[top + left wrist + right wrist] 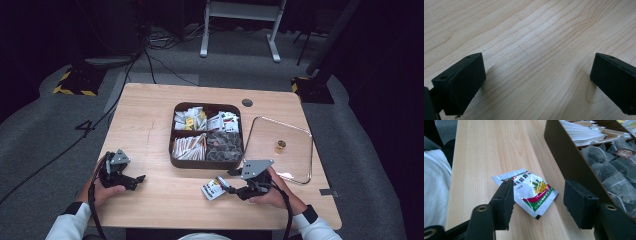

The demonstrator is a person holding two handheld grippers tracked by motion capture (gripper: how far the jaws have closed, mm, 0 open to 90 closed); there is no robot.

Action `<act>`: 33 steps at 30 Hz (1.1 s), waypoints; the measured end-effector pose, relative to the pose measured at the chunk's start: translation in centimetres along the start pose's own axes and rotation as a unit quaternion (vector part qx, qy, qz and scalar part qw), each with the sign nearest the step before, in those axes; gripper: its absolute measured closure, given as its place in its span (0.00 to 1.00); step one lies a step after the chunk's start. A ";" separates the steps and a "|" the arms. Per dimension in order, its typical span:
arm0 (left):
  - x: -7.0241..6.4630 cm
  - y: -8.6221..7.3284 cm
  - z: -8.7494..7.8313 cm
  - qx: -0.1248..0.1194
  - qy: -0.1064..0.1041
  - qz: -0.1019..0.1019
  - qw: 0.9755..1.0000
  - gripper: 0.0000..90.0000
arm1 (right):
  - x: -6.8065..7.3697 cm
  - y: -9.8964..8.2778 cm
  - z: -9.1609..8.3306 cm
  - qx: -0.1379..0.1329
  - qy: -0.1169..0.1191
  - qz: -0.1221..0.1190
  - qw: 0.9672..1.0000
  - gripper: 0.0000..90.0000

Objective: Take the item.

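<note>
The sachet point(526, 188) lies flat on the table point(150, 120) in front of me, a white packet printed with green, red and a yellow flower, just outside the front wall of the dark box point(566, 157). In my right gripper view it sits between the two black jaws and a little past them; the left-hand jaw covers one edge of it, the other jaw stands off from it, so I read my right gripper point(537, 200) as spread apart with nothing pinched. From the high view I see the same packet point(214, 189) at the tip of that gripper point(226, 184), near the table's front edge, with my right hand point(272, 192) wrapped round the body behind it.

The box point(207, 162) is split into four compartments: small colourful packets in the far two, pale paper sticks in the near left one, and clear mesh tea bags point(614, 167) in the near right one. To the right of the box lies its clear lid point(280, 147), flat on the wood, knob showing.

Well apart on the left, my left hand point(107, 187) holds the left gripper point(139, 180) low over bare wood. In its own view the jaws of that gripper point(537, 82) stand wide, only grain between them
</note>
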State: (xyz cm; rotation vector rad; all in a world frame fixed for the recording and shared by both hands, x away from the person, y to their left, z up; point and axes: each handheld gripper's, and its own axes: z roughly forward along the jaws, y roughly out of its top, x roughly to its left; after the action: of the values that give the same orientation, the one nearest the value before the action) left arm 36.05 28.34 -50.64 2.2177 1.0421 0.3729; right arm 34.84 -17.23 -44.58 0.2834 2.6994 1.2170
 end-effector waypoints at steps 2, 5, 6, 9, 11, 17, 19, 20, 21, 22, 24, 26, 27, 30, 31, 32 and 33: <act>0.0 0.0 0.0 0.000 0.001 0.000 1.000 0.00 | -0.1 0.0 -0.2 -0.002 -0.009 0.000 1.000 0.44; 0.0 0.0 0.0 0.001 0.000 0.000 1.000 0.00 | -0.3 0.1 -0.6 -0.009 -0.013 0.002 1.000 0.44; 0.0 0.0 0.0 0.001 -0.001 0.000 1.000 0.00 | -0.3 0.2 -1.0 -0.019 -0.020 0.001 1.000 0.42; 0.0 0.0 0.0 0.001 -0.001 0.000 1.000 0.00 | -0.5 0.3 -1.4 -0.025 -0.034 0.002 0.999 0.40; 0.0 0.0 0.0 0.001 0.000 0.000 1.000 0.00 | -0.8 0.3 -1.8 -0.028 -0.041 0.003 0.999 0.40; 0.0 0.0 0.0 0.001 0.000 0.000 1.000 0.00 | -1.9 0.0 -2.6 -0.035 -0.064 0.017 0.997 0.37; 0.0 0.0 0.0 0.001 0.000 0.000 1.000 0.00 | -2.1 0.0 -2.9 -0.040 -0.071 0.022 0.996 0.37; 0.0 0.0 0.0 0.001 0.000 0.000 1.000 0.00 | -2.2 0.0 -3.0 -0.041 -0.076 0.023 0.996 0.36; 0.0 0.0 0.0 0.001 -0.001 0.000 1.000 0.00 | -2.3 -0.1 -3.2 -0.042 -0.079 0.022 0.996 0.36; 0.0 0.0 0.0 0.001 0.000 0.000 1.000 0.00 | -2.4 -0.1 -3.4 -0.043 -0.085 0.024 0.995 0.36; 0.0 0.0 0.0 0.001 0.000 0.000 1.000 0.00 | -2.5 -0.1 -3.6 -0.045 -0.089 0.026 0.995 0.36; 0.0 0.0 0.0 0.001 0.000 0.000 1.000 0.00 | -3.0 -0.3 -4.0 -0.050 -0.105 0.033 0.993 0.36; 0.0 0.0 0.0 0.001 0.000 0.000 1.000 0.00 | -3.0 -0.3 -4.0 -0.050 -0.105 0.033 0.993 0.36; 0.0 0.0 0.0 0.001 0.000 0.000 1.000 0.00 | -3.7 -0.5 -4.6 -0.053 -0.125 0.046 0.990 0.35; 0.0 0.0 0.0 0.001 0.000 0.000 1.000 0.00 | -3.8 -0.6 -4.7 -0.054 -0.130 0.049 0.989 0.34; 0.0 0.0 0.0 0.001 0.000 0.000 1.000 0.00 | -4.0 -0.7 -4.9 -0.054 -0.134 0.052 0.988 0.34; 0.0 0.0 0.0 0.001 0.000 0.001 1.000 0.00 | -4.2 -0.8 -5.0 -0.055 -0.138 0.053 0.988 0.34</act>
State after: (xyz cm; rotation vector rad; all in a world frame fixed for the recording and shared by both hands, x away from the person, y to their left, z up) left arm 36.08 28.36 -50.62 2.2205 1.0412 0.3716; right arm 37.67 -22.36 -41.55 0.5432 2.3996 1.2460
